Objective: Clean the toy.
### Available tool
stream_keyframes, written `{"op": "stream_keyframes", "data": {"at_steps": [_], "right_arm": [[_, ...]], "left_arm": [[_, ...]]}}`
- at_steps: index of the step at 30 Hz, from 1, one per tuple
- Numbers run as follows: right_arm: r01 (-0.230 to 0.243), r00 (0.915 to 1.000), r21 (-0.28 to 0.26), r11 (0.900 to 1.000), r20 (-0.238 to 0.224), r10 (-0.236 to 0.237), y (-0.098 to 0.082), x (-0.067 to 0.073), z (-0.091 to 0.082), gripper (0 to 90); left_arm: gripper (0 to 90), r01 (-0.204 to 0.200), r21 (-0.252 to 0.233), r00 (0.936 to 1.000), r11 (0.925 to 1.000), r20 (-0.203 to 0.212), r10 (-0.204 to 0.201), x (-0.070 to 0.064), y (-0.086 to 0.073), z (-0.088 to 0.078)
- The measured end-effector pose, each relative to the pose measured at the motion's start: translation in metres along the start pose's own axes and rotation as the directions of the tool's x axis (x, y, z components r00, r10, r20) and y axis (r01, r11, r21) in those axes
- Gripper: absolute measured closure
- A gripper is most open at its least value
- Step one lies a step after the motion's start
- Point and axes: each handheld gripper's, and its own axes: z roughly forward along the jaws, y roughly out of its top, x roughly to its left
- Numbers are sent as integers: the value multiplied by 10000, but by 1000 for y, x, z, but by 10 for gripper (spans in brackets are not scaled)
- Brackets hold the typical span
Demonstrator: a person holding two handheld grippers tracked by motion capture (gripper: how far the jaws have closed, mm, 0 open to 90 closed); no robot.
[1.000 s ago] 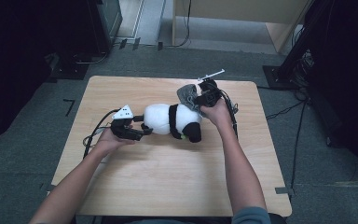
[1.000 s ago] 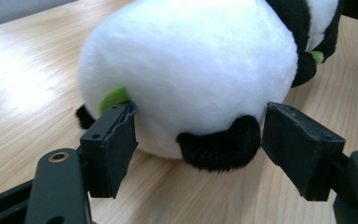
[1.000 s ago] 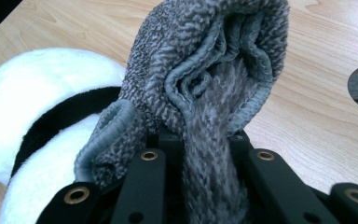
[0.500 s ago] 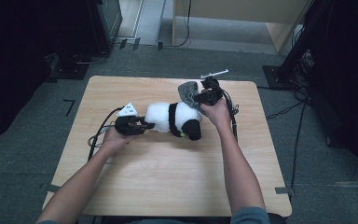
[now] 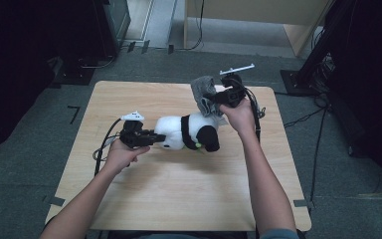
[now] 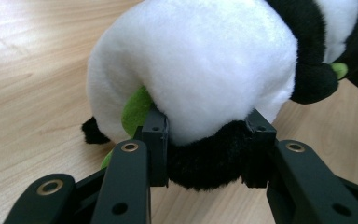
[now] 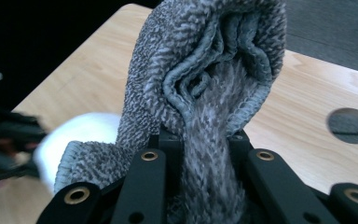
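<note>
The left tool (image 6: 205,135) is clamped on the panda (image 6: 200,70); the right tool (image 7: 200,140) pinches the cloth (image 7: 205,70), upper centre. Soft plush could be squeezed loose, or the cloth dropped.

Plush pandas: one (image 5: 186,132)
Grey cloths: one (image 5: 204,94)
Grippers: two, left gripper (image 5: 151,138), right gripper (image 5: 214,97)
Tables: one (image 5: 179,199)

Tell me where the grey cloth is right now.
In the high view the grey cloth hangs pinched in the right gripper, above the table's far right part, just beyond the toy panda.
</note>
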Motion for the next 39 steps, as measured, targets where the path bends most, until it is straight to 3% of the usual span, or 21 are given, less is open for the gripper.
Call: {"op": "stream_keyframes", "data": {"at_steps": [2,10,16,19,22,26,34,39], "right_arm": [[150,9997,-44,9999,-200,-151,-2,12,0,767],[608,9877,15,9981,-1445,-599,-14,65,22,762],[875,9771,724,9935,-2002,-714,-26,97,55,763],[1001,9760,1116,9887,-2041,-758,-31,107,71,762],[1076,9784,1447,9836,-1908,-790,-37,108,84,761],[1127,9809,1527,9818,-1746,-855,-39,104,87,761],[1325,9864,1704,9764,-1196,-1130,-39,94,76,762],[991,9940,1616,9819,-622,-901,-42,74,60,763]], "left_arm": [[615,354,130,9994,9993,-74,-353,3,0,3],[595,265,10,9996,9996,-86,-264,3,-2,9],[579,339,-46,9994,9994,-30,-339,4,-2,9],[577,416,-71,9991,9991,1,-416,5,-2,9],[577,332,-15,9994,9994,-79,-333,5,-3,9],[575,375,-53,9992,9993,-123,-376,4,-4,10],[591,226,123,9994,9997,-255,-223,4,-3,10],[596,381,122,9991,9992,-183,-379,5,-3,10]]}}
